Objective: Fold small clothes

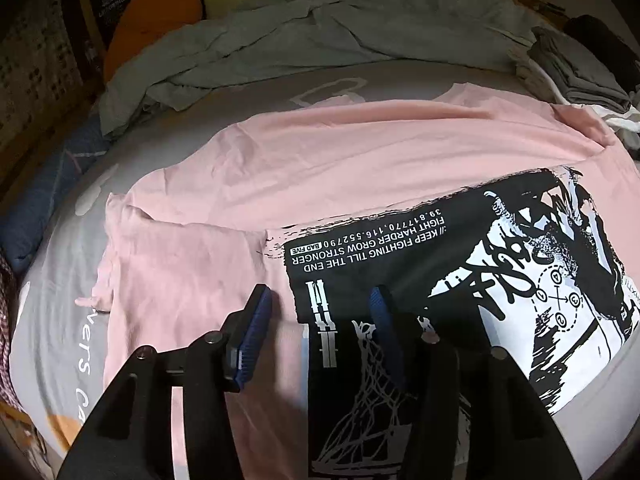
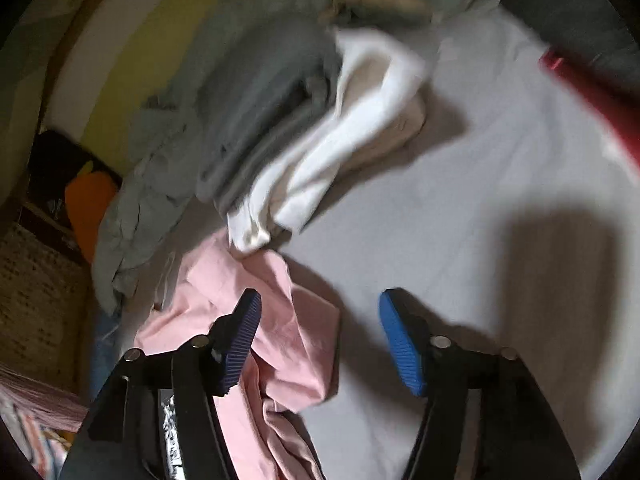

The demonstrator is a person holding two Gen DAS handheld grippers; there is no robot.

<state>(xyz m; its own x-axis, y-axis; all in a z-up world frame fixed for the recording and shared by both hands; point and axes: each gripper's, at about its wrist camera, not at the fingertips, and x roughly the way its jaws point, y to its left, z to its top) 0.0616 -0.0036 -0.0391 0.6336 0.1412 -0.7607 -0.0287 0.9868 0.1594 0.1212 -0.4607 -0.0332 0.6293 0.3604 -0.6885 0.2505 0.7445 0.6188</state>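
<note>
Currently lying on the grey bed sheet [image 1: 60, 320]: pink T-shirt [image 1: 320, 160], black-and-white print facing up, one sleeve bunching by the right gripper [image 2: 320, 332]. Left gripper [image 1: 320, 312] is hovering over the print, jaws released, gripping nothing. Right gripper's jaws are standing apart, nothing clamped. Folded grey and white clothes [image 2: 304, 128] are lying beyond.

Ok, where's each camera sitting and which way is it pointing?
Left wrist: on the left tongs, looking down at the pink tee and its black print; only open tongs show.
Right wrist: on the right tongs, angled at the bed sheet; open tongs only.
Shared: tee, grey pile.
</note>
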